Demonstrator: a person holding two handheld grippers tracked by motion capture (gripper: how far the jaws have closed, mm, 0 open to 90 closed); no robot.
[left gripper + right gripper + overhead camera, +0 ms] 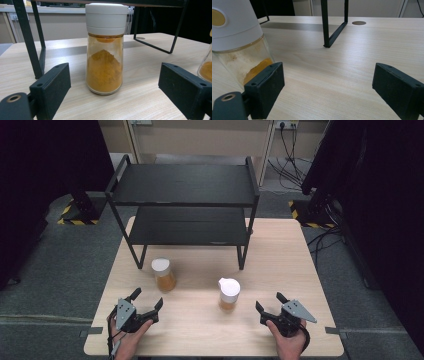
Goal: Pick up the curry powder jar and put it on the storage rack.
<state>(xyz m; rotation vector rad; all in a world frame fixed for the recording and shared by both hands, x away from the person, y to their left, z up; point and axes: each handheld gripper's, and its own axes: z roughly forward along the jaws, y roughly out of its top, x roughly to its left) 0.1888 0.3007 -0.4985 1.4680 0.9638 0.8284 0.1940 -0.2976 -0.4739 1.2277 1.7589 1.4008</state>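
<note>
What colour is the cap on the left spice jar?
White, on the left spice jar; the left gripper view shows it best.

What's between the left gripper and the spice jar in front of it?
Nothing visible. The left gripper stands open with bare table between it and the spice jar, which sits centred between the jaws in the left gripper view, untouched.

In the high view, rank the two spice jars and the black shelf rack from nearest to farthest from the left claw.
1. Fuller spice jar, just ahead of the left claw, on the table's left half.
2. Emptier spice jar, off to the right, nearer the middle.
3. Black shelf rack, at the table's far edge, behind both jars.
</note>
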